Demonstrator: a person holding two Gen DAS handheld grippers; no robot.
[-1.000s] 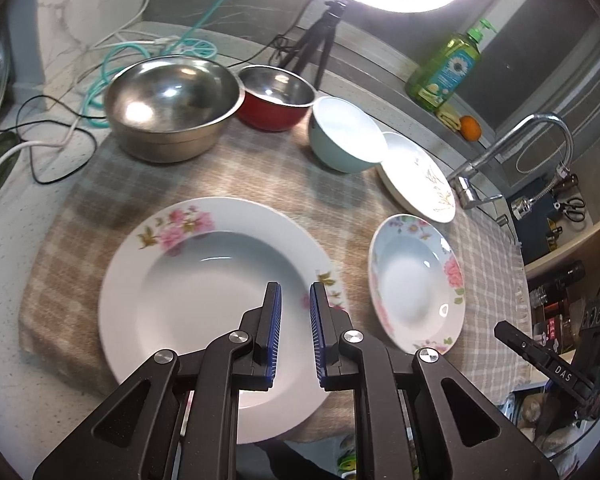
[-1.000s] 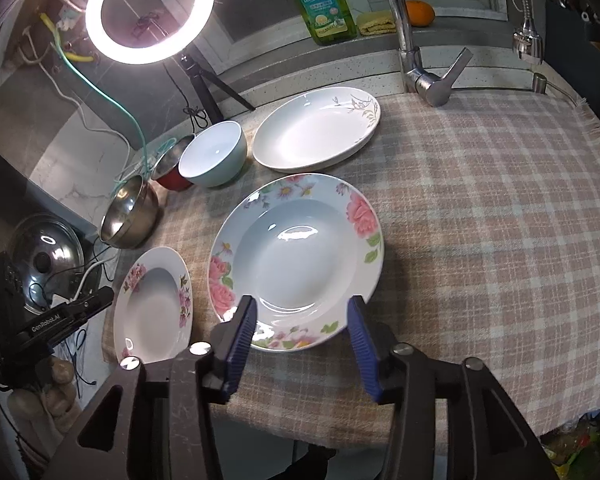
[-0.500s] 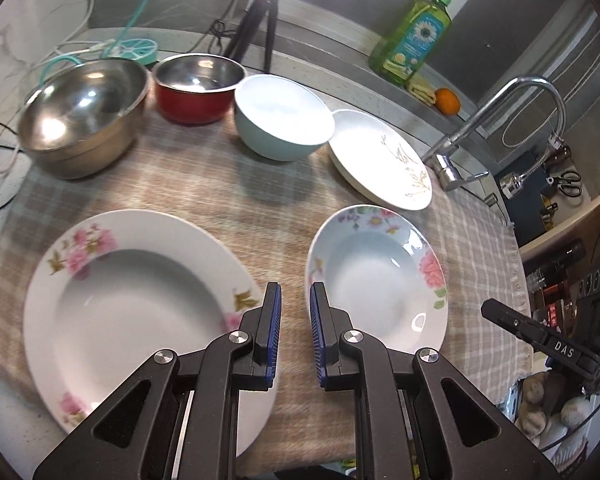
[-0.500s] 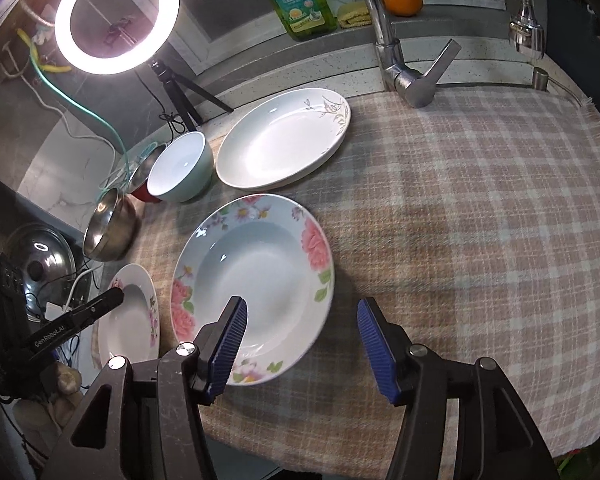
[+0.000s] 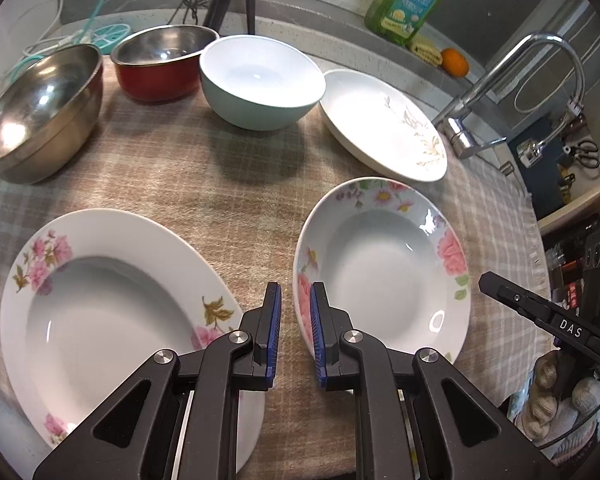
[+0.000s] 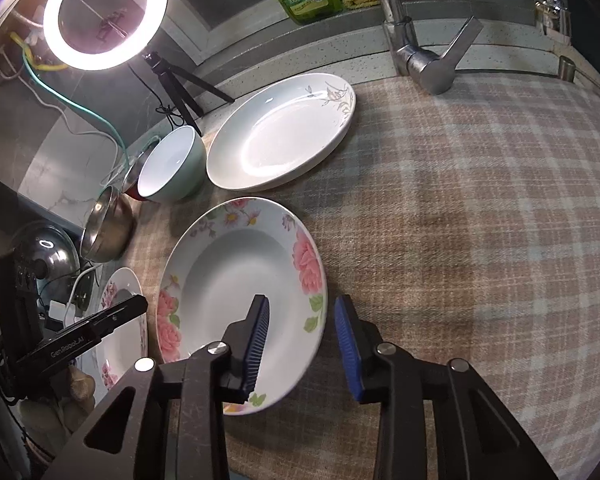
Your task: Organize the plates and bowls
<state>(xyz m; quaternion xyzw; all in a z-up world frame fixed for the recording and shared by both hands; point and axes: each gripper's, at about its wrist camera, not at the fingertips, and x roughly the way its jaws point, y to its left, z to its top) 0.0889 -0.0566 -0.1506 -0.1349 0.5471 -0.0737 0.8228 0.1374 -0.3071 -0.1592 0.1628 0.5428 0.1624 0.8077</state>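
Checked beige cloth covers my counter. At lower centre of the right wrist view, my right gripper (image 6: pixel 300 340) is closing astride the near rim of the rose-patterned deep white plate (image 6: pixel 236 280); a shallow bite could let it slip. My left gripper (image 5: pixel 294 332) hangs narrowly parted, empty.

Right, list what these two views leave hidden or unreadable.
- Left view: near edge of the big flowered plate, behind the left tongs.
- Right view: near rim of the rose plate, behind the right tongs, whose jaws are closing astride it; contact unclear.
- Right view: red bowl, behind the blue bowl.
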